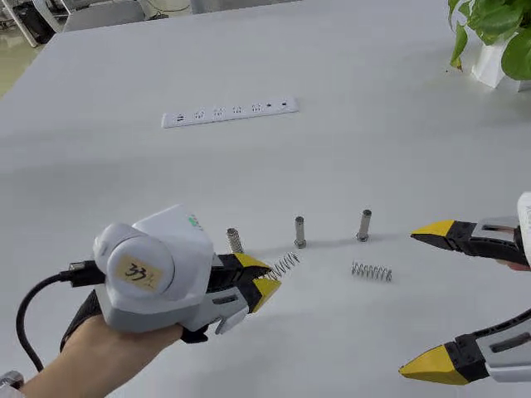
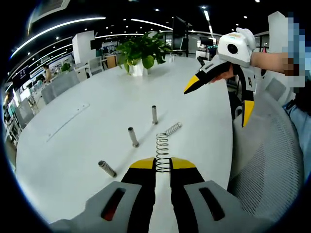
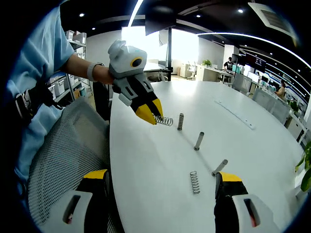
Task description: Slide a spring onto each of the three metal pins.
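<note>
White worktop [image 1: 249, 50] carries the left hand-held gripper [image 1: 270, 278], clamped on the end of one spring [image 1: 284, 264], the right hand-held gripper [image 1: 409, 303] with jaws wide apart, three upright metal pins [image 1: 299, 232] in a row, and a second spring [image 1: 371, 271] lying loose near the rightmost pin [image 1: 364, 225].

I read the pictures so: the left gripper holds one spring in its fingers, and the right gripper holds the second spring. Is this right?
Not fully. The left gripper does hold one spring in its fingers. The right gripper, however, is open and holds nothing. The second spring lies loose on the table between its fingers, as the right gripper view shows.
</note>
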Demonstrator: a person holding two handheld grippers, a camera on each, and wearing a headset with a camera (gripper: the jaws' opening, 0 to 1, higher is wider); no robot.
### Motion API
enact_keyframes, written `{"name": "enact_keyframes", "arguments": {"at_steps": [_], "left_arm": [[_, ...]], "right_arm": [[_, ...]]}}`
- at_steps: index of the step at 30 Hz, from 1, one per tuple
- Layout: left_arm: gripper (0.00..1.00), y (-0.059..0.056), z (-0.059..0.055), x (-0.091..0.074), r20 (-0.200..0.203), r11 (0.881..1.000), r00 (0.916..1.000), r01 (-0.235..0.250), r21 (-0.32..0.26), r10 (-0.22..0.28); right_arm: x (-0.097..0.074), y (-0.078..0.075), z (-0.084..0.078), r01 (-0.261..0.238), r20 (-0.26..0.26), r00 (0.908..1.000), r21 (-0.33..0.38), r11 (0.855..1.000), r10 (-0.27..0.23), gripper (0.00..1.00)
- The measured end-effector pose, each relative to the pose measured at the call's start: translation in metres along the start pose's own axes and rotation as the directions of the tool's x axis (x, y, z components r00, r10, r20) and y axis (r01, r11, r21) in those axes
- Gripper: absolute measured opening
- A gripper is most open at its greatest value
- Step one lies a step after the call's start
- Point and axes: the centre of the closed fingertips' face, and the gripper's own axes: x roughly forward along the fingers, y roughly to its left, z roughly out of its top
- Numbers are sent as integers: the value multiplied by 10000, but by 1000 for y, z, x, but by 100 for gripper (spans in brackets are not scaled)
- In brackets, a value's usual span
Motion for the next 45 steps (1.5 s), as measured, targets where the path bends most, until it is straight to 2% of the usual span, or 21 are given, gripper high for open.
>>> {"name": "enact_keyframes", "arguments": {"at_steps": [6,10,13,14,16,20,25,27,28,29,35,38,45], "left_arm": [[7,-7,0,-1,77,10000,9999,74,41,-74],[7,-13,0,0,99,9998,9998,164,115,-165],[7,-14,0,0,144,9997,9997,195,136,-197],[7,-15,1,0,146,9995,9996,235,207,-238],[7,-16,2,0,179,9992,9994,300,248,-305],[7,-16,5,0,273,9992,9992,296,259,-304],[7,-20,11,-1,582,9985,9971,470,274,-485],[7,-22,11,-1,606,9981,9967,531,300,-548],[7,-23,10,-1,619,9979,9964,564,316,-583],[7,-24,10,-1,669,9977,9958,605,310,-625],[7,-26,8,-2,740,9971,9945,726,243,-742],[7,-27,8,-3,780,9965,9936,801,220,-816],[7,-33,13,-6,1023,9937,9887,1062,367,-1094]], "right_arm": [[12,-6,21,-437,113,9989,-747,9963,446,83],[22,-11,29,-738,-127,9973,-1299,9888,728,78],[27,-10,36,-1107,-427,9937,-2103,9714,1041,74],[30,-11,39,-1276,-479,9917,-2436,9614,1195,72],[33,-17,44,-1383,-446,9904,-2589,9559,1312,68],[40,-16,52,-1711,-521,9852,-2803,9445,1630,58],[48,-8,56,-2401,-788,9707,-2901,9264,2269,46],[49,-9,54,-2766,-1004,9609,-2968,9140,2581,35],[48,-4,53,-3098,-1122,9506,-2897,9056,2893,30],[48,-2,54,-3191,-1146,9476,-2860,9036,2983,27],[49,0,50,-3525,-1399,9353,-2906,8896,3249,19],[50,4,49,-3804,-1525,9241,-2782,8820,3505,16],[53,7,52,-4068,-1526,9128,-2586,8762,3788,14]]}}
